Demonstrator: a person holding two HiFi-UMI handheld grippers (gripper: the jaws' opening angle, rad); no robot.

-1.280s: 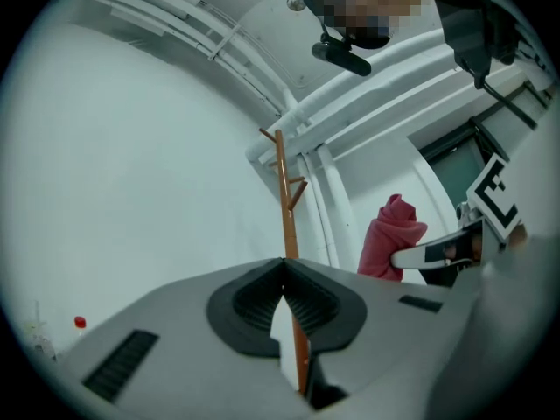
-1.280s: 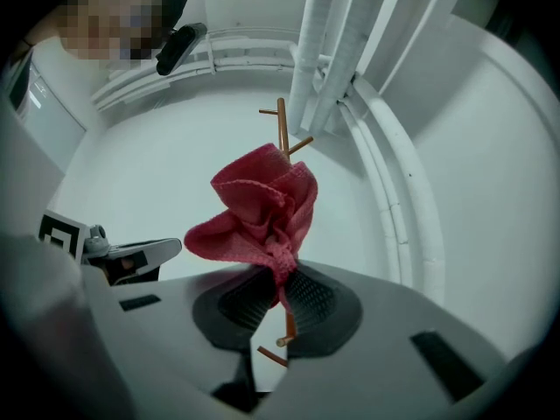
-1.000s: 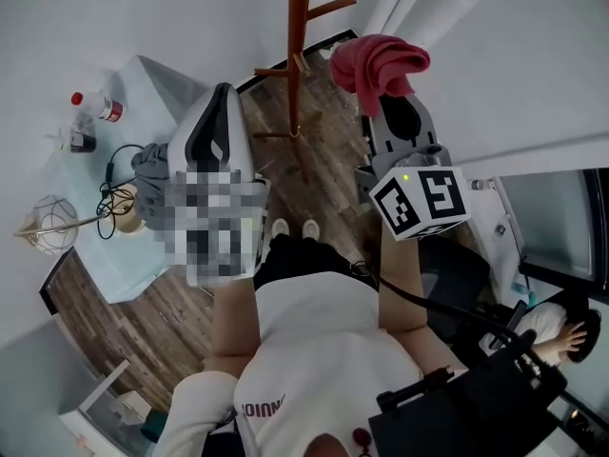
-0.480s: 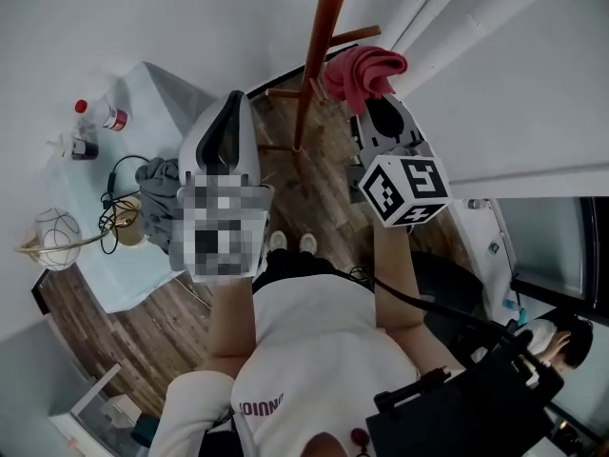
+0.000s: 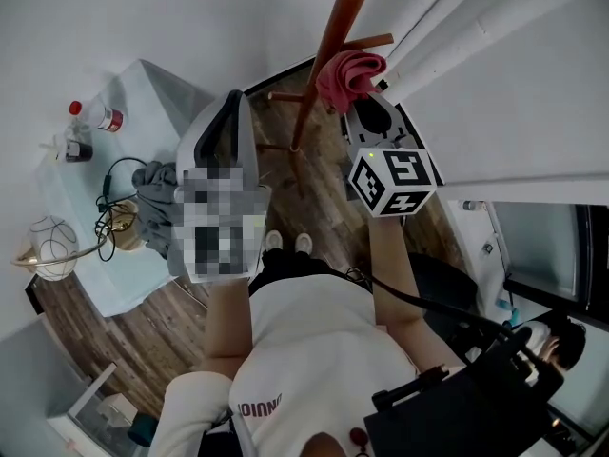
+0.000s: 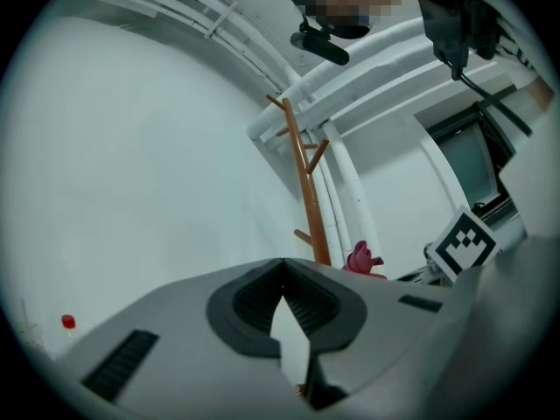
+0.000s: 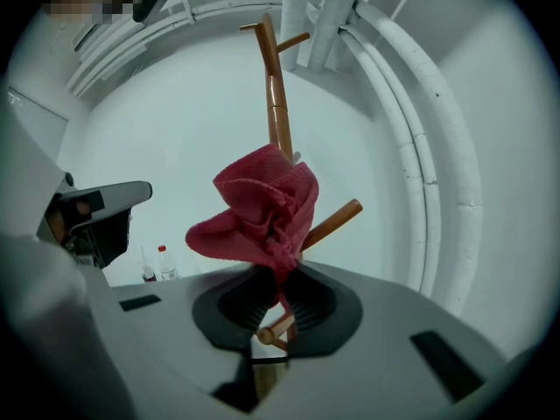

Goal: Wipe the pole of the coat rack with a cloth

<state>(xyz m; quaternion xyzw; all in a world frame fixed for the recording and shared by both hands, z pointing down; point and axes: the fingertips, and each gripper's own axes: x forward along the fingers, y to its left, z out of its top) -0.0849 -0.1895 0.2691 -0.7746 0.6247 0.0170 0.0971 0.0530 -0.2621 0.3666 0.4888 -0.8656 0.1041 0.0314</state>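
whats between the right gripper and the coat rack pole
The red cloth, clamped in the right gripper, in front of the pole; right gripper view.

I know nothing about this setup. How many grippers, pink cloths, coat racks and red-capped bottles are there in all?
Grippers: 2, the left gripper and the right gripper
Pink cloth: 1
Wooden coat rack: 1
Red-capped bottle: 1
Total: 5

The left forearm and right forearm both reach toward 12 o'clock in the head view. The left gripper, at 11 o'clock, has its jaws meeting at the tips on nothing. The right gripper, at 1 o'clock, pinches a red cloth.
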